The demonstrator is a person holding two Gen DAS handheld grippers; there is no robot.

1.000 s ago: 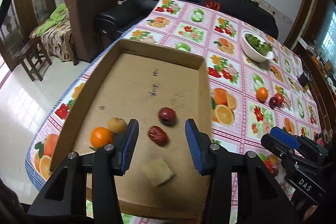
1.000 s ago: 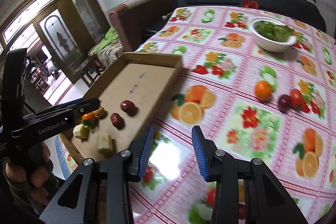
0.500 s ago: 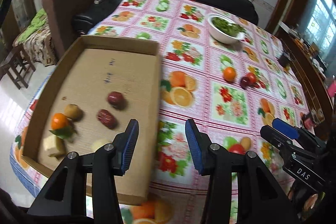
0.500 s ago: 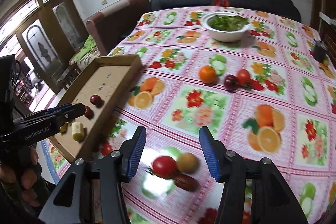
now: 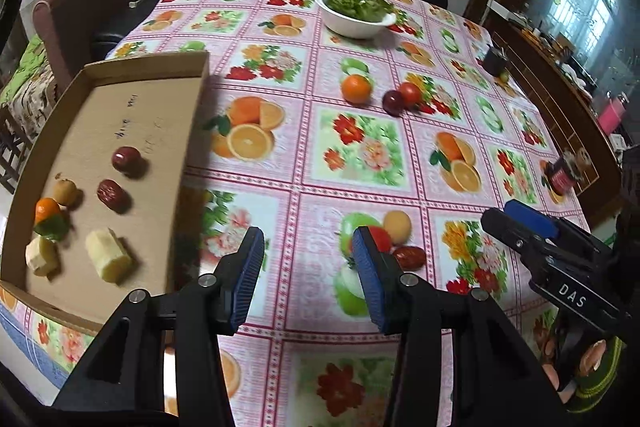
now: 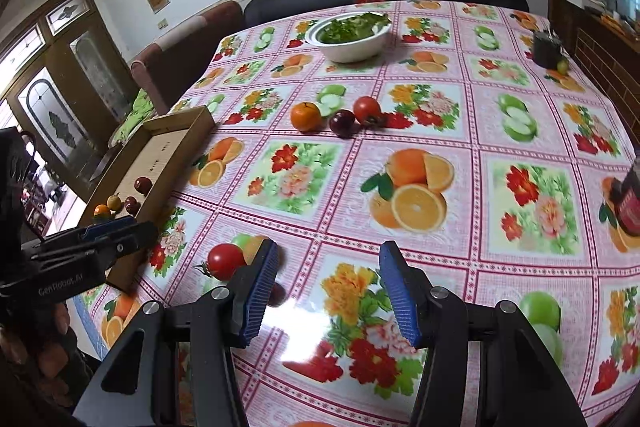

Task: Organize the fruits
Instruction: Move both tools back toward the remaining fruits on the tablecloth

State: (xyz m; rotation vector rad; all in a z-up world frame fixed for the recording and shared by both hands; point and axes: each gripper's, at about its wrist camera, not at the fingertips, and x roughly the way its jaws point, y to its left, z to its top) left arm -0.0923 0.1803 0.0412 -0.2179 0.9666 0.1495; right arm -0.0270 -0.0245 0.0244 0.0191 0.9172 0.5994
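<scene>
Both grippers are empty: left gripper (image 5: 307,269) stands moderately open, right gripper (image 6: 328,291) likewise. Near the table's (image 5: 360,163) front edge lie a tomato (image 6: 226,259), a yellowish fruit (image 5: 397,225) and possibly a date (image 5: 409,256). The cardboard tray (image 5: 192,115) occupies the left edge.

Your cardboard tray (image 5: 188,131) at left holds two dates (image 5: 114,195), small orange (image 5: 47,209), two pale chunks (image 5: 108,255). Loose tomato (image 6: 225,260) lower centre; orange (image 5: 356,89), plum (image 5: 393,102), tomato upper centre.

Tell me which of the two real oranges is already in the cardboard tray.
The small orange with a green leaf, at the cardboard tray's near left corner beside the pale chunks. The other orange sits out on the tablecloth by the dark plum.
</scene>
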